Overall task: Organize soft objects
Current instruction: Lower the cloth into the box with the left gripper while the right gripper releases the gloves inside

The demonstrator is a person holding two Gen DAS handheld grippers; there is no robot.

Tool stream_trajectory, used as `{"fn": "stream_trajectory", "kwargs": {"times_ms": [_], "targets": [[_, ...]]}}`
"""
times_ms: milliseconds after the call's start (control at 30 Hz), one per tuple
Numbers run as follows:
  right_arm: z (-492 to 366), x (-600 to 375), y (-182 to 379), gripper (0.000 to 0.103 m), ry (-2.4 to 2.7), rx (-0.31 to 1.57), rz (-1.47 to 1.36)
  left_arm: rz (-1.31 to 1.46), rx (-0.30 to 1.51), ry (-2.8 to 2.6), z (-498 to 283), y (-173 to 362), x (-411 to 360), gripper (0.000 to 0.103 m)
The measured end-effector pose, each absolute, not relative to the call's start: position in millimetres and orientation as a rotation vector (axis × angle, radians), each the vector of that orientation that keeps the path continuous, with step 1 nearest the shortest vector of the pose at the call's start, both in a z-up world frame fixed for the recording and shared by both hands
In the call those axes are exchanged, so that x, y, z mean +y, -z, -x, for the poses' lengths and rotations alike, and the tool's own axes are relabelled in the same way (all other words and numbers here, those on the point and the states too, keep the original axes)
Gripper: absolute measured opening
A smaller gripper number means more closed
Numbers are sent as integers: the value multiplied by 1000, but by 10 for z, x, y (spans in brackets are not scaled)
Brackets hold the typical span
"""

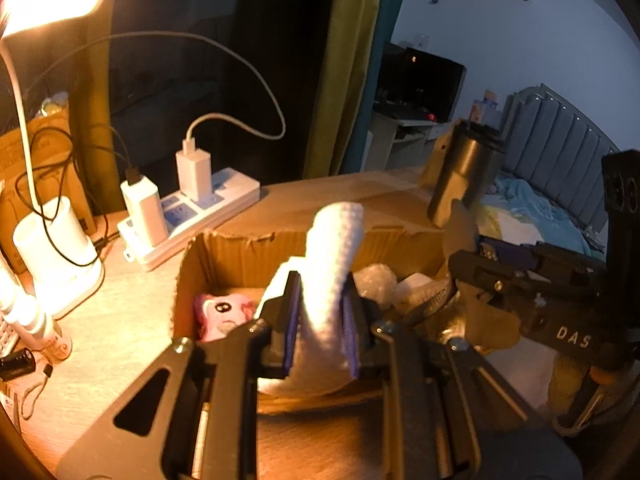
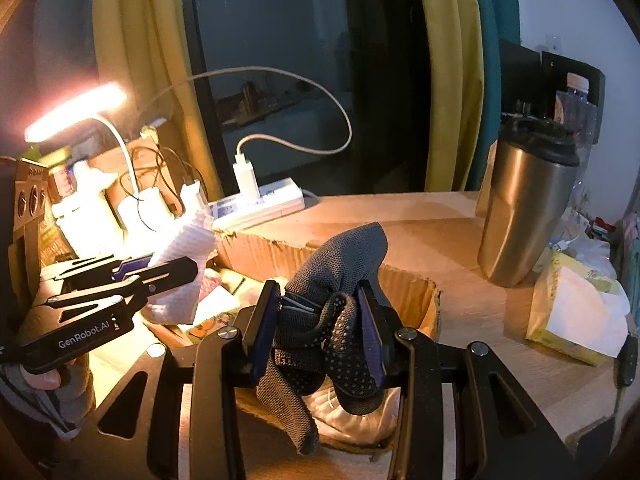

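Observation:
My left gripper (image 1: 320,304) is shut on a folded white textured cloth (image 1: 334,264) and holds it above an open cardboard box (image 1: 240,252); it also shows in the right wrist view (image 2: 160,268) with the white cloth (image 2: 184,248). My right gripper (image 2: 320,316) is shut on a dark grey dotted sock (image 2: 340,264) and holds it over the cardboard box (image 2: 404,284). Inside the box lie a pink packet (image 1: 222,314) and crumpled plastic (image 1: 374,278).
A steel travel mug (image 2: 524,208) and a yellow tissue pack (image 2: 576,312) stand on the wooden desk (image 2: 472,312) to the right of the box. A white power strip (image 1: 192,220) with chargers and a lit desk lamp (image 1: 52,4) stand at the back left. A bed (image 1: 532,208) lies beyond the desk.

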State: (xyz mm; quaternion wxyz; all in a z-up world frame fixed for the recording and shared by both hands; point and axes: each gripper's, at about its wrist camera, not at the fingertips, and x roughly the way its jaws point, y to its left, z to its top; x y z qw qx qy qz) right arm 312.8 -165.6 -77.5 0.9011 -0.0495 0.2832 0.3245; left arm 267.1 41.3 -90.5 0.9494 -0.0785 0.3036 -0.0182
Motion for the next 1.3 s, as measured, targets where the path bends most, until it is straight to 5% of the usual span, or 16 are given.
{"fn": "stream_trajectory", "kwargs": {"times_ms": [667,1300], "targets": [[-3302,-1582,689,41,-666,646,153,186,640,38,-3029,687,434,19],[-3375,-1260,1230,41,-590,754,176,158,835,8,-3218,1400,540,21]]}}
